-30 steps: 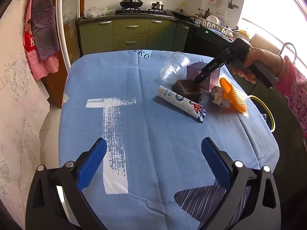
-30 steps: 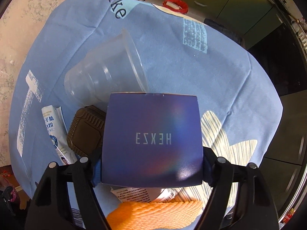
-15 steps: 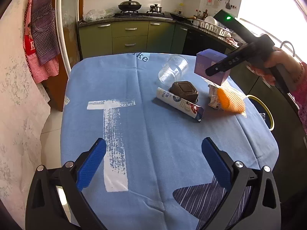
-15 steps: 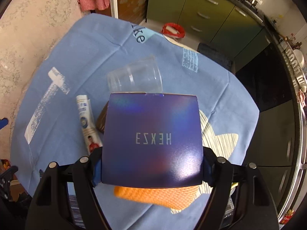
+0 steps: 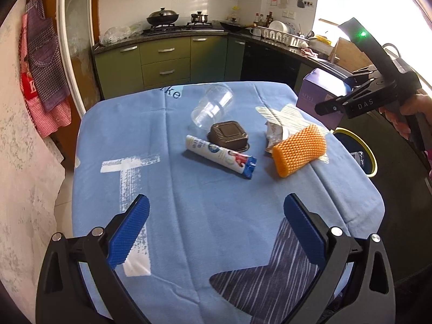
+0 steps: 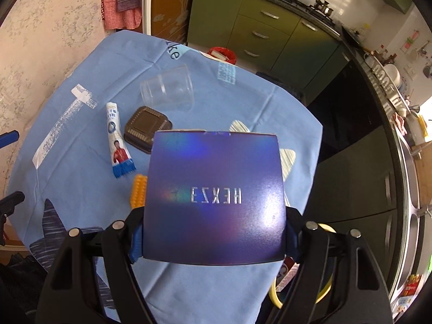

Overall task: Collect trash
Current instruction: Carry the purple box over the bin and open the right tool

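Note:
My right gripper (image 6: 213, 239) is shut on a purple box (image 6: 213, 202) and holds it in the air past the table's right edge; the box also shows in the left wrist view (image 5: 321, 100). A yellow-rimmed bin (image 5: 361, 151) stands below it. On the blue tablecloth (image 5: 189, 216) lie a clear plastic cup (image 5: 213, 105), a brown plastic container (image 5: 229, 135), a white tube (image 5: 220, 156), an orange foam net (image 5: 298, 149) and a crumpled wrapper (image 5: 275, 132). My left gripper (image 5: 216, 232) is open and empty over the near part of the table.
Green kitchen cabinets (image 5: 167, 62) with a stove stand behind the table. A dark counter with a dish rack (image 5: 280, 36) runs along the right. Aprons (image 5: 40, 62) hang on the left wall. A red item (image 6: 222, 54) lies on the floor beyond the table.
My right gripper has lifted the purple box off the table and carried it up and to the right, out over the bin. My left gripper has stayed open in place.

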Tool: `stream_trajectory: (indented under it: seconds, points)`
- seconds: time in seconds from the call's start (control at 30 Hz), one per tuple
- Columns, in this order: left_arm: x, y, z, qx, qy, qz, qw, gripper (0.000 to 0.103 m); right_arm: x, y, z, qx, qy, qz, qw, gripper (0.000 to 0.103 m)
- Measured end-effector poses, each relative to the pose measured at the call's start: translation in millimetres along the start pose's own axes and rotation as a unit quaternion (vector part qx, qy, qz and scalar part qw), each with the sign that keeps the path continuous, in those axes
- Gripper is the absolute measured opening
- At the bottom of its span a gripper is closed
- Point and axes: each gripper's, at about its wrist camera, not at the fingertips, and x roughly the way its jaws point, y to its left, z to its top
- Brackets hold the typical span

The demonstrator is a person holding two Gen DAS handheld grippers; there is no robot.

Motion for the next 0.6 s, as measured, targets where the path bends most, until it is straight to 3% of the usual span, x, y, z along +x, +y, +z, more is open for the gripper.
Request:
stream_trajectory:
  seconds: [0.4,0.6]
  points:
    - [10,-49,13,0.043,0.004,-0.021,0.9989,0.098,3,-78,-64,0.081,0.02,-0.034,0.996,0.073]
    - [16,-68,17,0.059,0.011,-0.035,0.9976,0.098,43,-157,-107,0.177,0.069,-0.056,0.98,0.073]
